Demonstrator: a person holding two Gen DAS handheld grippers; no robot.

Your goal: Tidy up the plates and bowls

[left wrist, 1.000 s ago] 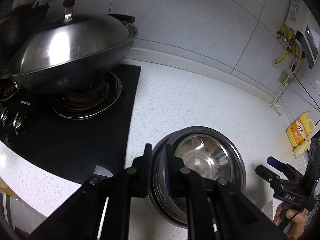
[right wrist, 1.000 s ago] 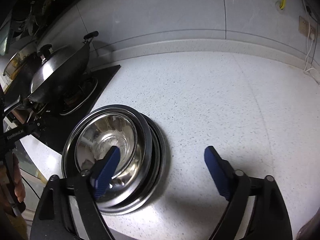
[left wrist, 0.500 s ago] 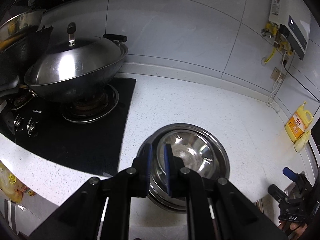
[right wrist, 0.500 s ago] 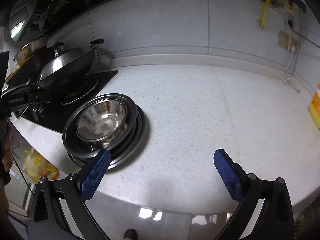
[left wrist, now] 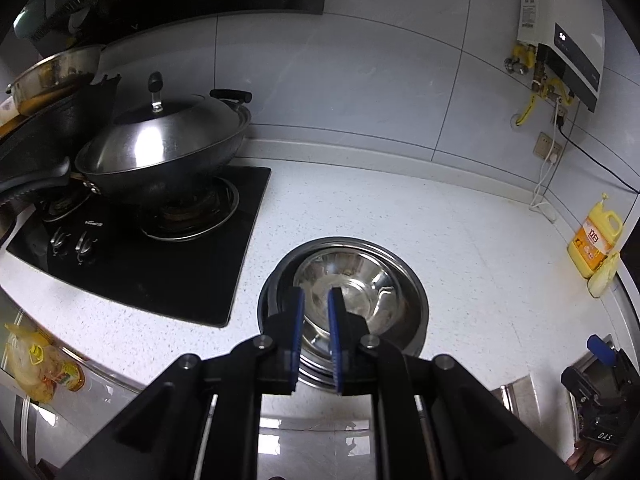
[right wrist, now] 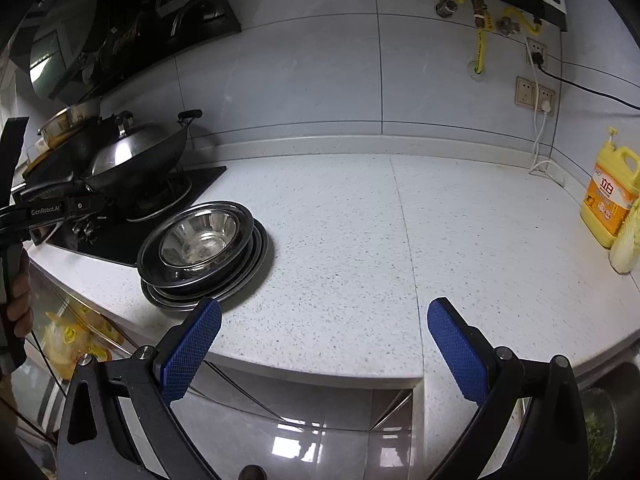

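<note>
Counter: The white counter [right wrist: 400, 240] lies in front of both your grippers, and the stack sits on it near the front edge.
Stove: The black stove [left wrist: 168, 256] with the big wok [left wrist: 160, 152] is off to the left of your left gripper, just beside the stack.
Stack: The stack of plates and bowls [right wrist: 202, 254] is one round pile, so it has no long side. A shiny bowl [left wrist: 348, 292] sits on top.
Which way: From your left gripper [left wrist: 316, 320] the stack is straight ahead and a bit below. From your right gripper [right wrist: 324, 344] it is ahead and off to the left.
Nearer hand: Your left hand looks nearer to the stack.
Left gripper state: The jaws are clenched almost tight with nothing between them. The tips hang over the near rim of the stack in the picture, but they do not touch it.
Right gripper state: The jaws have just been opening and now stand wide apart, with nothing between them.
What changed: A moment ago the left jaws were pinching the stack's near rim and the right gripper's left pad was over the bowl. Now both grippers are pulled back and up, and the stack looks smaller and farther away. It has not moved on the counter.
</note>
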